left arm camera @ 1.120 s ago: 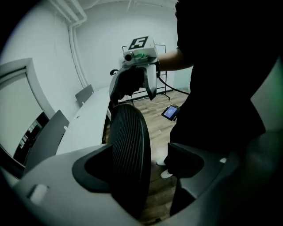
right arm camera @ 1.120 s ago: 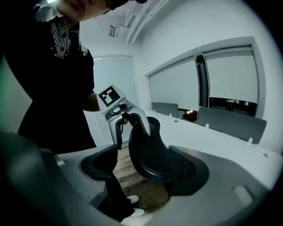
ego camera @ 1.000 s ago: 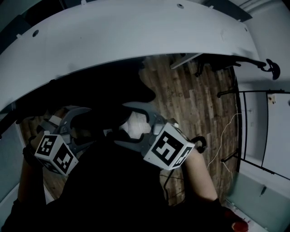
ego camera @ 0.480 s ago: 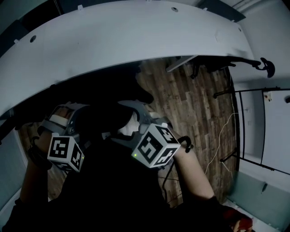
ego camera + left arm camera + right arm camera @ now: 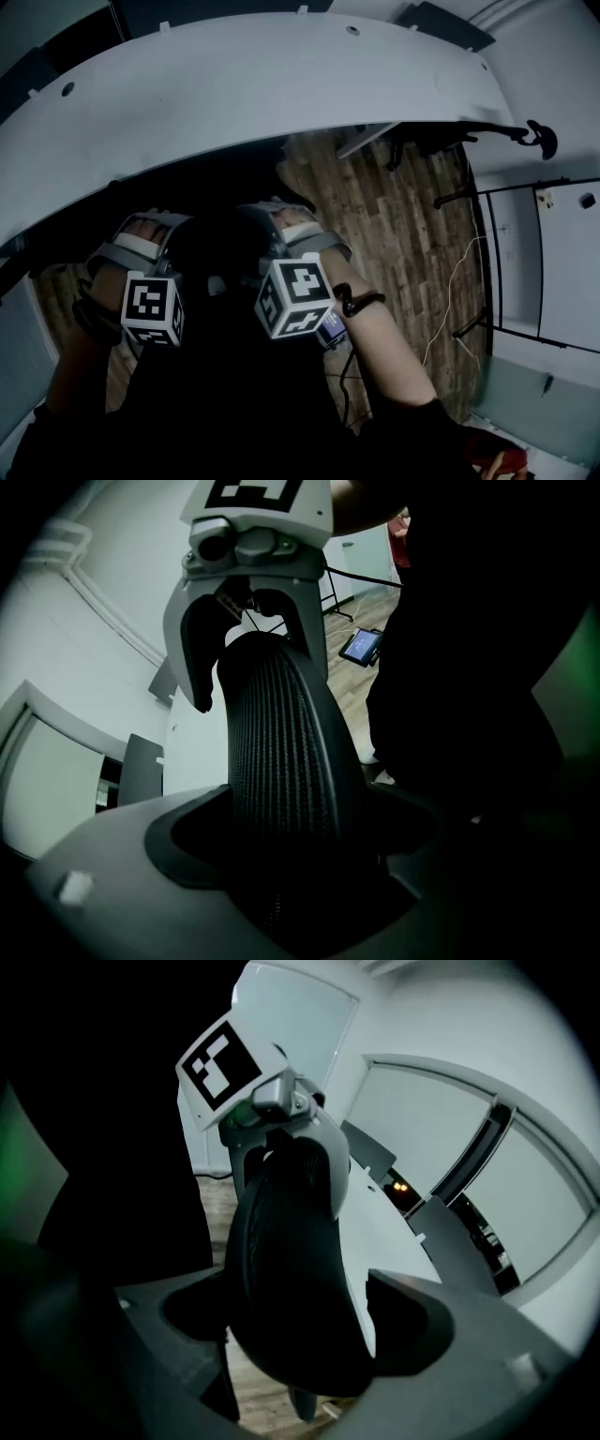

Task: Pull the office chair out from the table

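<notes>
The black mesh office chair (image 5: pixel 225 253) is tucked under the curved white table (image 5: pixel 234 84), with its backrest top just in front of me. My left gripper (image 5: pixel 164 234) and right gripper (image 5: pixel 272 225) both straddle that top edge, side by side. In the left gripper view the mesh edge (image 5: pixel 281 761) runs between my open left gripper's (image 5: pixel 291 827) jaws, with gaps either side. The right gripper (image 5: pixel 253 658) sits farther along it. In the right gripper view the backrest (image 5: pixel 291 1269) likewise lies between my open right gripper's (image 5: pixel 300 1316) jaws. Both pairs of jaws have just been opening.
Wood plank floor (image 5: pixel 403 216) lies to the right of the chair, crossed by a white cable (image 5: pixel 450 291). A black metal rack (image 5: pixel 506 253) stands at the far right. A tablet (image 5: pixel 361 646) lies on the floor. My dark-clothed body (image 5: pixel 487 667) is close behind the backrest.
Both grippers have come down over the backrest's top edge and moved closer together. Their marker cubes have rolled to face upward more.
</notes>
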Motion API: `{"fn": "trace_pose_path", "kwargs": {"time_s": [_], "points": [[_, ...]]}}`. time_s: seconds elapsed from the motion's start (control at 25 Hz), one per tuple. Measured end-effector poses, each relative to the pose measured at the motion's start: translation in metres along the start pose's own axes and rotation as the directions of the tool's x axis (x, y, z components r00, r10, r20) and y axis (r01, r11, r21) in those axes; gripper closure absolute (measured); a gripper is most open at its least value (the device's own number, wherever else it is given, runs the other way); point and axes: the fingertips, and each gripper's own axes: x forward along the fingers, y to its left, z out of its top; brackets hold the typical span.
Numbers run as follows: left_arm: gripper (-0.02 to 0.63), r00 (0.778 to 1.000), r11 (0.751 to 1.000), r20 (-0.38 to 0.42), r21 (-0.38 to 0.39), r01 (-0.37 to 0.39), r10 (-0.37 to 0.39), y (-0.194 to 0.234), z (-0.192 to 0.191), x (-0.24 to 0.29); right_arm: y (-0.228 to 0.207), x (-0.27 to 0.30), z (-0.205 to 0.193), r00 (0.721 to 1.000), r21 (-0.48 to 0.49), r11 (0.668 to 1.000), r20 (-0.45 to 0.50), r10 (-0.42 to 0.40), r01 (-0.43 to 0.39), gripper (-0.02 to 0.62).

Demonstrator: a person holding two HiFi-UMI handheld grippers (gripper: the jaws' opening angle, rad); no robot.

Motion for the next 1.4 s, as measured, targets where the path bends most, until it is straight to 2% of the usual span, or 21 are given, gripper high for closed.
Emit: {"fn": "trace_pose_path", "kwargs": {"time_s": [0.16, 0.28, 0.36, 0.44, 0.8, 0.96, 1.4], "points": [[0.205, 1.0, 0.999, -0.005, 0.016, -0.027, 0.027, -0.001, 0.001, 0.001, 0.0, 0.015, -0.012, 0.991, -0.173, 0.984, -0.114, -0.07, 0.05, 0.184], [0.232, 0.999, 0.999, -0.006, 0.028, -0.043, 0.043, -0.001, 0.0, 0.003, -0.004, 0.019, -0.019, 0.984, -0.273, 0.959, -0.134, -0.12, 0.08, 0.246], [0.242, 0.999, 0.999, -0.014, 0.032, -0.038, 0.038, -0.002, 0.002, 0.005, -0.002, 0.017, -0.024, 0.984, -0.317, 0.945, -0.129, -0.12, 0.074, 0.31], [0.254, 0.999, 0.999, -0.019, 0.027, -0.029, 0.029, -0.005, 0.009, 0.009, 0.002, 0.013, -0.033, 0.984, -0.347, 0.936, -0.134, -0.114, 0.062, 0.333], [0.267, 0.999, 0.999, -0.036, -0.03, -0.033, 0.032, -0.017, 0.068, 0.023, 0.026, -0.018, -0.08, 0.987, -0.386, 0.922, -0.139, -0.078, 0.018, 0.337], [0.275, 0.999, 0.995, -0.032, -0.096, 0.0, -0.003, -0.028, 0.1, 0.022, 0.043, -0.037, -0.095, 0.992, -0.397, 0.918, -0.107, -0.069, 0.022, 0.334], [0.275, 0.998, 0.984, -0.048, -0.177, 0.018, -0.027, -0.075, 0.205, 0.024, 0.108, -0.104, -0.144, 0.998, -0.415, 0.908, 0.004, -0.067, 0.062, 0.33]]}}
